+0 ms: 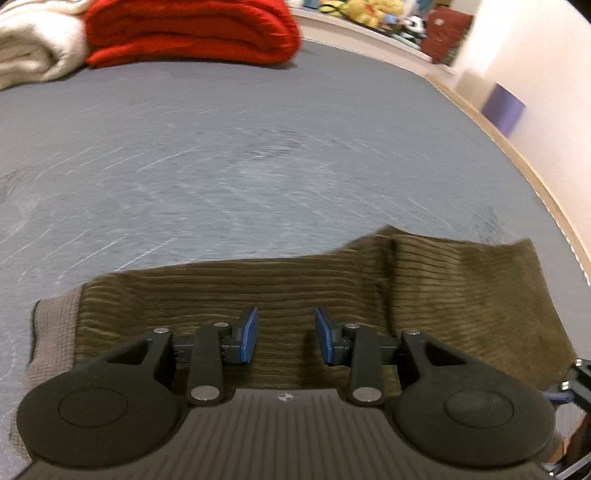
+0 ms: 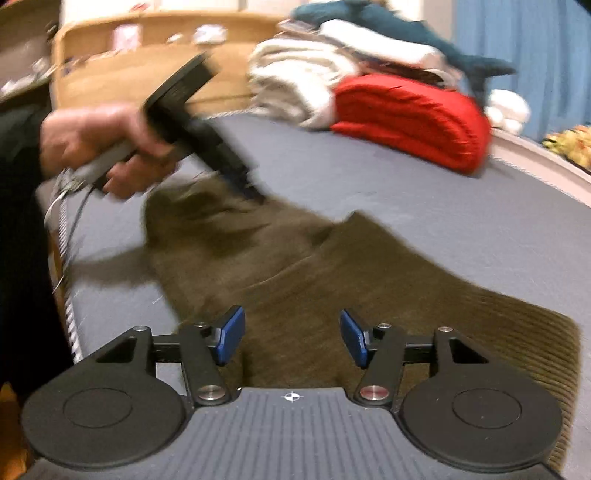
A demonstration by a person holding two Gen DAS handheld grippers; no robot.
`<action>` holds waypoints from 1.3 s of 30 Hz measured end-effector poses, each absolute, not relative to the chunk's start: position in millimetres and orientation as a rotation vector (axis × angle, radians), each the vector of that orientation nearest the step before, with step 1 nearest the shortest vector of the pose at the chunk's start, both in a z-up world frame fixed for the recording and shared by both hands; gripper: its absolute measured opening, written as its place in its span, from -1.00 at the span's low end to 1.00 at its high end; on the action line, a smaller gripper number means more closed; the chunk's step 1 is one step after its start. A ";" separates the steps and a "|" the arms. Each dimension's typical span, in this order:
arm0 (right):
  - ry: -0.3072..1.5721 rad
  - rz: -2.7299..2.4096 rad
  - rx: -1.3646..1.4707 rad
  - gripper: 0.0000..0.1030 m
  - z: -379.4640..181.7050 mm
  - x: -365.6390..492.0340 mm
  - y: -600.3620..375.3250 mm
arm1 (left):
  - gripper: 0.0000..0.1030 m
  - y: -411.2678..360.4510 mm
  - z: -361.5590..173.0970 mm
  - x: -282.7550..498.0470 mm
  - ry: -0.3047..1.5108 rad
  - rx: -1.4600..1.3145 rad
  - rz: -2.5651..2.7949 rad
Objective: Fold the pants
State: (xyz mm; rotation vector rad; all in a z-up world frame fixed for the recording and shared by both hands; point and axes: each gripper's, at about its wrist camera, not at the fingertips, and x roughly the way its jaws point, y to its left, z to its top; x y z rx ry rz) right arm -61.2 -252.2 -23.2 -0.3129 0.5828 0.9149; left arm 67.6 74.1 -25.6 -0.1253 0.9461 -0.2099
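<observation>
Grey bed surface: we see olive corduroy pants lying flat, well apart from the red blanket. Left gripper and right gripper hover above the pants, jaws spread, gripping nothing.

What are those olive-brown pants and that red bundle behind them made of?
The pants look like corduroy: fine parallel ribs, matte olive-brown pile, with a smoother tan knit band at one end. The red bundle seems a thick, soft knit or fleece; its folds look plush, though blurred.
</observation>
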 end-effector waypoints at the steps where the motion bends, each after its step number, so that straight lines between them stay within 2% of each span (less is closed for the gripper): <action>1: 0.584 0.924 -0.340 0.20 -26.4 -63.0 -247.0 | -0.26 69.2 -25.2 67.2 0.943 -0.114 -0.219; 5: 0.600 0.949 -0.394 0.19 -32.6 -65.6 -225.6 | -0.26 63.3 -26.7 68.6 0.942 -0.099 -0.227; 6: 0.612 0.946 -0.415 0.09 -35.8 -64.2 -221.2 | -0.26 63.8 -27.3 69.4 0.943 -0.098 -0.222; 7: 0.628 0.953 -0.426 -0.27 -37.6 -63.5 -217.0 | -0.26 65.1 -28.2 70.0 0.945 -0.098 -0.217; 8: 0.638 0.976 -0.427 -0.53 -39.5 -63.8 -214.6 | -0.26 66.3 -28.7 70.5 0.946 -0.099 -0.213; 9: 0.617 0.987 -0.427 -0.72 -37.7 -66.7 -215.3 | -0.26 67.3 -29.1 70.7 0.947 -0.100 -0.209; 10: 0.584 0.989 -0.409 -0.76 -31.1 -67.6 -219.2 | -0.26 68.8 -29.4 70.3 0.946 -0.101 -0.206; 14: 0.507 1.047 -0.196 -0.76 3.3 -62.0 -255.0 | -0.26 73.8 -28.3 69.3 0.945 -0.098 -0.207; 17: 0.600 1.165 -0.274 -0.62 -7.1 -73.0 -252.9 | -0.26 75.1 -30.2 71.2 0.953 -0.097 -0.203; 20: 0.619 1.174 -0.463 -0.27 -28.6 -94.1 -233.8 | -0.26 72.9 -30.1 72.7 0.954 -0.101 -0.204; 21: 0.602 1.157 -0.481 0.08 -31.2 -97.9 -229.6 | -0.26 71.3 -29.3 72.6 0.952 -0.099 -0.208; 22: 0.586 1.140 -0.483 0.34 -32.5 -100.0 -225.9 | -0.26 69.4 -29.0 72.8 0.951 -0.096 -0.213; 24: 0.566 1.102 -0.507 0.40 -36.0 -101.2 -218.5 | -0.26 65.9 -29.9 72.7 0.953 -0.089 -0.217; 26: 0.557 1.053 -0.558 0.39 -43.7 -98.4 -212.0 | -0.26 64.2 -31.0 71.7 0.956 -0.083 -0.217; 29: 0.563 1.030 -0.594 0.28 -49.6 -95.4 -206.2 | -0.26 64.6 -32.7 72.0 0.961 -0.083 -0.211; 32: 0.549 1.038 -0.616 0.03 -51.5 -100.0 -203.0 | -0.26 68.3 -31.3 72.2 0.960 -0.093 -0.206; 36: 0.566 1.066 -0.519 -0.53 -41.1 -92.9 -213.3 | -0.26 71.6 -30.6 72.4 0.957 -0.102 -0.200; 39: 0.552 1.045 -0.343 -0.59 -20.5 -78.0 -232.7 | -0.26 72.8 -29.5 72.2 0.955 -0.102 -0.204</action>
